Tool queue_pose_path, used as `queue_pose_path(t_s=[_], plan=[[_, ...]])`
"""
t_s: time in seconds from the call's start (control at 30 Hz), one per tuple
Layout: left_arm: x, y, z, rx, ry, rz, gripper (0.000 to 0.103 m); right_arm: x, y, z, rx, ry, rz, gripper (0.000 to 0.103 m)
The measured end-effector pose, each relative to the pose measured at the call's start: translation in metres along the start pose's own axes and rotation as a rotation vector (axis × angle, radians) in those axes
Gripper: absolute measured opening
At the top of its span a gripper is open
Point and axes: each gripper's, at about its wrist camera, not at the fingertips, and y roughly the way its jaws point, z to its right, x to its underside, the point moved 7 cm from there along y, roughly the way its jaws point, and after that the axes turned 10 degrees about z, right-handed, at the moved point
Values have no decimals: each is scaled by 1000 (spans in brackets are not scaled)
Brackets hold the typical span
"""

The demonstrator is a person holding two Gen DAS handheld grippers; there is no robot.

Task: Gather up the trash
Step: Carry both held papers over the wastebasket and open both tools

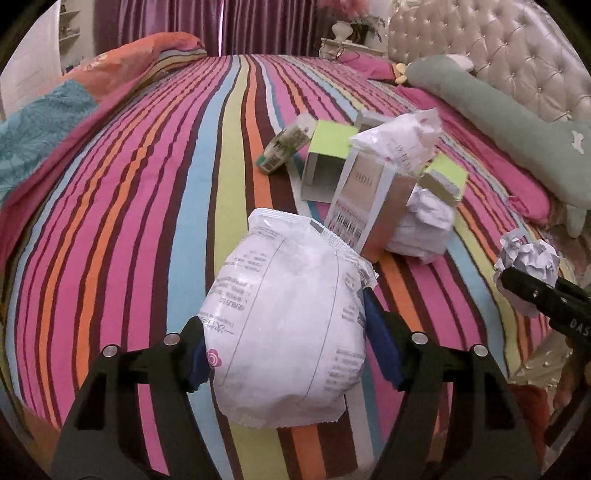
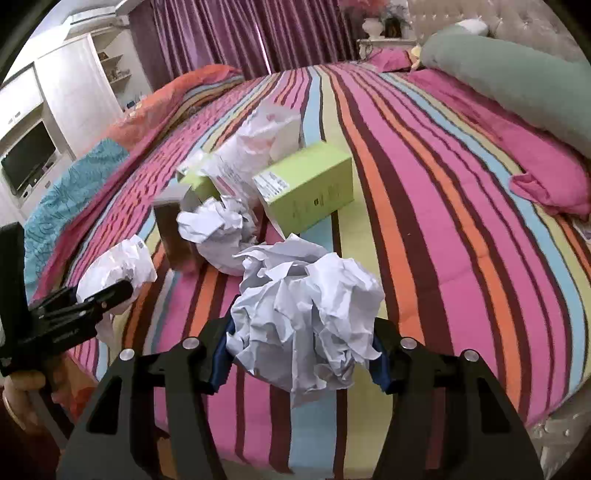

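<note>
My left gripper point(image 1: 285, 341) is shut on a puffy white plastic wrapper point(image 1: 288, 317), blue pads pressed into both its sides, just above the striped bedspread point(image 1: 147, 221). My right gripper point(image 2: 300, 354) is shut on a crumpled white paper ball point(image 2: 306, 314). Each shows in the other's view: the right gripper point(image 1: 517, 286) with its paper ball point(image 1: 532, 258) at the right edge, the left gripper point(image 2: 110, 295) with the wrapper point(image 2: 118, 266) at the left. Behind lies a trash pile: a brown box point(image 1: 369, 199), a green box point(image 2: 310, 188), crumpled paper point(image 2: 218, 229), a small carton point(image 1: 284, 147).
A long green bolster point(image 1: 498, 122) and pink pillows point(image 2: 546, 181) lie along the tufted headboard point(image 1: 517, 48). A folded orange and teal quilt point(image 1: 74, 103) lies at the bed's left. A wardrobe and TV point(image 2: 29, 158) stand beyond, with purple curtains point(image 2: 240, 33) behind.
</note>
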Motion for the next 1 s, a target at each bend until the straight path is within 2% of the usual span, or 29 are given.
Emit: queue_pose_path(t_s=[0.33, 0.6, 0.77, 0.93, 1.0], plan=[[20, -53, 15, 57, -9, 26, 68, 10, -41, -15, -21, 9, 30, 56], [67, -102, 30, 104, -12, 5, 68, 49, -72, -31, -47, 0, 3, 56], [116, -119, 43, 129, 26, -68, 68, 83, -85, -36, -51, 4, -39, 56], [161, -116, 55, 146, 42, -165, 68, 119, -85, -40, -55, 33, -107, 56], [178, -110, 56, 127, 61, -202, 68, 133, -83, -42, -47, 29, -137, 56]])
